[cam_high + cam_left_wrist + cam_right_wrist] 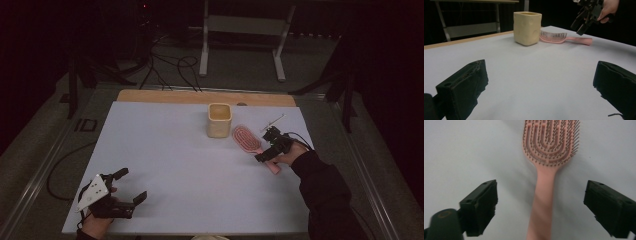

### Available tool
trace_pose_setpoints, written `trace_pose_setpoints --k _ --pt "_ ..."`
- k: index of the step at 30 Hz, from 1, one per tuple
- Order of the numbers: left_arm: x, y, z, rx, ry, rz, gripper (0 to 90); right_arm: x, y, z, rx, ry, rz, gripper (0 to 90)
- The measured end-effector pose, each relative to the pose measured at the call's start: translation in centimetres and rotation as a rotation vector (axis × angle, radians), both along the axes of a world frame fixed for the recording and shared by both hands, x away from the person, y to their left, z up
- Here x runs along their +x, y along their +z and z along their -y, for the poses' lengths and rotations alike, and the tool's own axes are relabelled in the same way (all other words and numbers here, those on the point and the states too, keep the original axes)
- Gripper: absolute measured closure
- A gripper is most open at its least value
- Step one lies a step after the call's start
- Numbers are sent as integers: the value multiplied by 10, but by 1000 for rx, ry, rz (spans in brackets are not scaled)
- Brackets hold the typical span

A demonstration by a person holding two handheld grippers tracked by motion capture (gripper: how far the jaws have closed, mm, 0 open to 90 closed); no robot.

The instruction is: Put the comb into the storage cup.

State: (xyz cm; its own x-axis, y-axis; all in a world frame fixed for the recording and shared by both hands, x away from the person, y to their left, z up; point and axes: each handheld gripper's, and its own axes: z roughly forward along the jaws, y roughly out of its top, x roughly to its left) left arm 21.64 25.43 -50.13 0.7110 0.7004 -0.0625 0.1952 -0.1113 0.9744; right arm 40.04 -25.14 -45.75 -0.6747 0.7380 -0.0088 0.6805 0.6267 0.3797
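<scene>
A pink hairbrush [248,140] lies bristles-up on the white table sheet [175,160], just right of a cream square cup [219,120]. My right gripper [269,145] hovers above the brush handle with its jaws wide open; in the right gripper view the handle [543,205] runs up between the two jaws, untouched. My left gripper [131,186] rests open near the table's front left corner, holding nothing. From the left gripper view the cup [527,28] and the brush [560,38] stand far ahead, with the right gripper [584,21] above the brush handle.
A thin pale stick [272,122] lies near the far right edge of the sheet. A wooden strip [200,96] borders the table's far side. Beyond it are floor cables [170,67] and a white metal frame [242,35].
</scene>
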Motion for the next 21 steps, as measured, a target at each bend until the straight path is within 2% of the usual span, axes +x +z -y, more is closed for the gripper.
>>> trace_pose_setpoints --k 4,6,7,12,21 --pt "0 0 0 1 -1 1 1 5 -4 -4 -12 -9 -17 161" --pt "0 0 0 1 0 1 1 7 -6 -7 -30 3 -29 186" --pt "0 0 0 1 0 1 2 8 -8 -8 -55 16 -33 200" --pt "0 0 0 0 0 2 1 12 -12 -13 -67 8 -45 245" --pt "0 0 0 2 -1 2 2 19 -16 -18 -89 -4 -74 424"
